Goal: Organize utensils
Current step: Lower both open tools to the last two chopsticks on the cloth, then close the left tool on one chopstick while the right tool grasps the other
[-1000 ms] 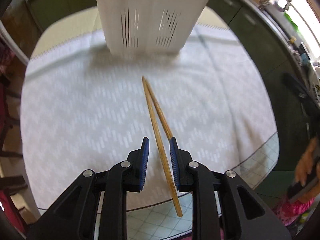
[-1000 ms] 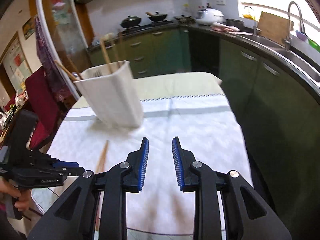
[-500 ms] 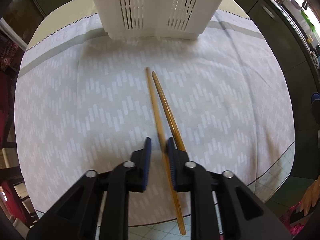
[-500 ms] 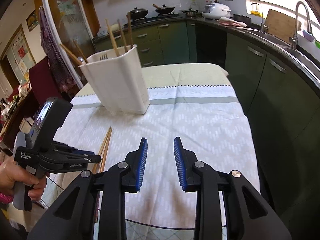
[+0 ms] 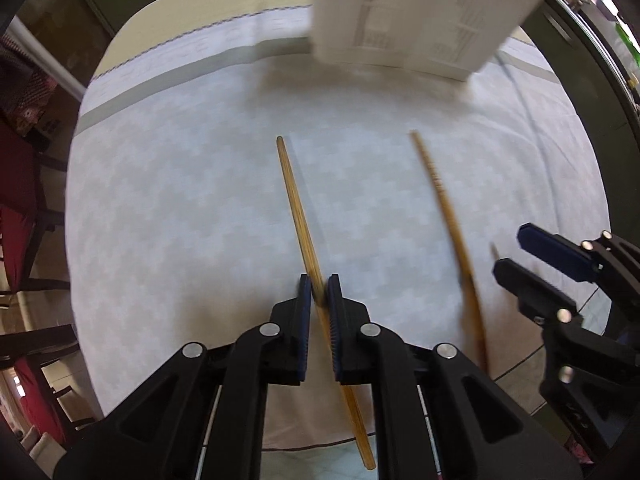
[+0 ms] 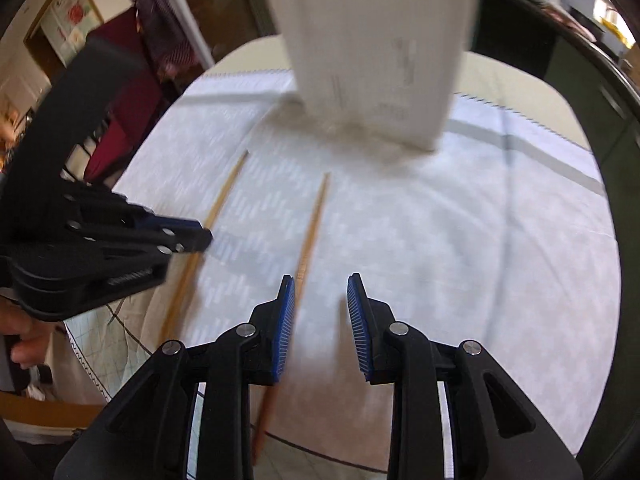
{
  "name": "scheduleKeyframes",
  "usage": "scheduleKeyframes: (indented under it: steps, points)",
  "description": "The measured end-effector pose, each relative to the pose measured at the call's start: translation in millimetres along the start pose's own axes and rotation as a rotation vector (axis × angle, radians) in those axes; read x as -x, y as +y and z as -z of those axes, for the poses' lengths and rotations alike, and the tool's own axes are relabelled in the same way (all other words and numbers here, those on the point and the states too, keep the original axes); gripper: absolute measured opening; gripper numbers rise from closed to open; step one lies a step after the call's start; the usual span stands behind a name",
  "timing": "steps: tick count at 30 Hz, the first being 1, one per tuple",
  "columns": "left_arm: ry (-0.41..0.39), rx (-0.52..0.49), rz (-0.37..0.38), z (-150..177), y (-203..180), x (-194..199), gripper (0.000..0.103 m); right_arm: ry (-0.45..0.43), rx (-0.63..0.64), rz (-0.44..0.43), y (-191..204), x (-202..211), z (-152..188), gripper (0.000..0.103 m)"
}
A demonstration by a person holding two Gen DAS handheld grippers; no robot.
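Two wooden chopsticks show above the white tablecloth. My left gripper (image 5: 319, 292) is shut on one chopstick (image 5: 298, 216); it also shows in the right wrist view (image 6: 224, 194), held in the left gripper (image 6: 200, 236). The second chopstick (image 5: 442, 204) lies on the cloth to the right; in the right wrist view (image 6: 314, 220) it runs just left of my open, empty right gripper (image 6: 320, 294), which also shows in the left wrist view (image 5: 508, 252). A white slotted utensil holder (image 5: 424, 12) stands at the far side of the table, also in the right wrist view (image 6: 372, 52).
The round table's cloth (image 5: 180, 200) ends close to the near edge, with tiled floor below (image 5: 312, 464). Red chairs (image 5: 20, 184) stand at the left. Green kitchen cabinets (image 6: 580, 68) line the right.
My left gripper has shut on one chopstick and carried it left, apart from the other. My right gripper has swung down and left over the second chopstick, nearer the holder.
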State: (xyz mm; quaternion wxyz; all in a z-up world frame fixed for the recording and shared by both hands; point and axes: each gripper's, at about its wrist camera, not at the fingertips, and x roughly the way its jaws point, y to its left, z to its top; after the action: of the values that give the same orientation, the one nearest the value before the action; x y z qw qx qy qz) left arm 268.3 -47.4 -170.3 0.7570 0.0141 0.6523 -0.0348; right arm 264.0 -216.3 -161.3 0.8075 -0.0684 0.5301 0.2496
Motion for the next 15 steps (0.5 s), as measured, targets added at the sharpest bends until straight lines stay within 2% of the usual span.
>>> scheduleKeyframes:
  steps: [8,15]
  points:
    - [-0.009,-0.016,-0.008,5,14,-3,0.009,0.072,0.022,0.076,17,-30,-17,0.028]
    - [0.0,0.001,-0.006,5,7,-4,0.009,0.071,0.043,0.124,27,-37,-26,0.028]
